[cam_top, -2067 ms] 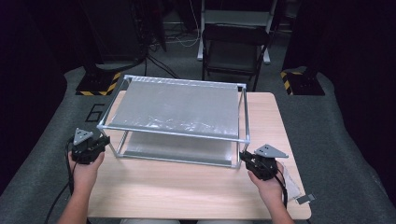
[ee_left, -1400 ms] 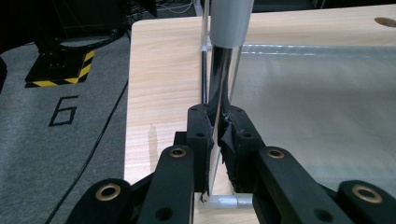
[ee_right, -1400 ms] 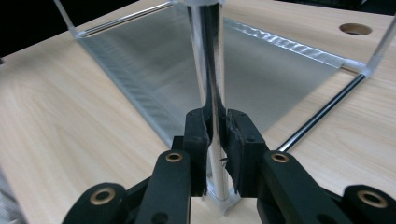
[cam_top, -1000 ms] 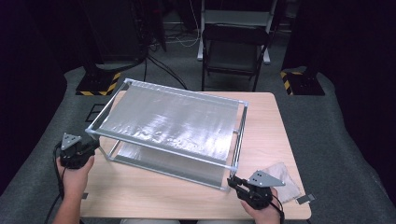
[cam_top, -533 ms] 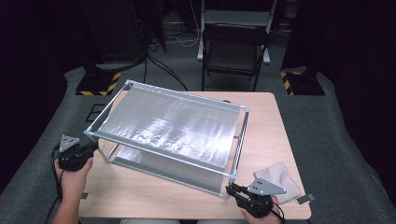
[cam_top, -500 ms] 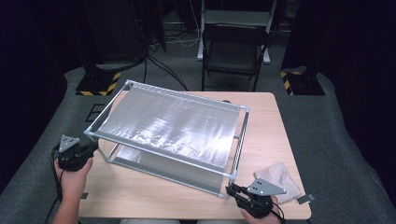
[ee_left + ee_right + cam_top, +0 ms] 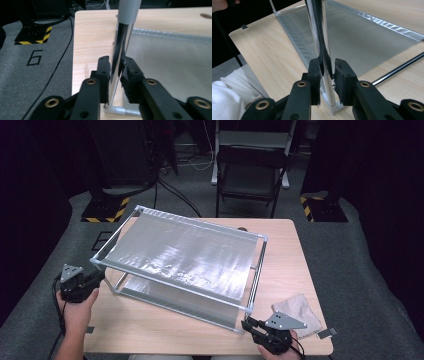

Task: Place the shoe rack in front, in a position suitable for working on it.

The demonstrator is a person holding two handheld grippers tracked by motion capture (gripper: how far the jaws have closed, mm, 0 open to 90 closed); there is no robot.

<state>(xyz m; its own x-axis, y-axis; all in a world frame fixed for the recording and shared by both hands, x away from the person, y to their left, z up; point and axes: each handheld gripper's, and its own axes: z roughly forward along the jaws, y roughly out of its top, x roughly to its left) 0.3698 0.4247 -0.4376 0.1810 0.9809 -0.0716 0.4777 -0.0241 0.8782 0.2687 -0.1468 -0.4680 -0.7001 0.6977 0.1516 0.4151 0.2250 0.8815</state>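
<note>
High view: two-shelf metal rack (image 7: 180, 255) skewed on table (image 7: 285, 245).

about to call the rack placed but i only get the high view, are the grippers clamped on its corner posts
observer: In the left gripper view, the left gripper has the near-left post between its jaws. They have just been opening, and the pads look barely off it.
operator: and the right one
observer: Much the same in the right gripper view. The right gripper straddles the near-right post, jaws just opening, with a slight gap on either side.
operator: is that post's foot down
observer: Yes, its white foot sits on the table.
</note>
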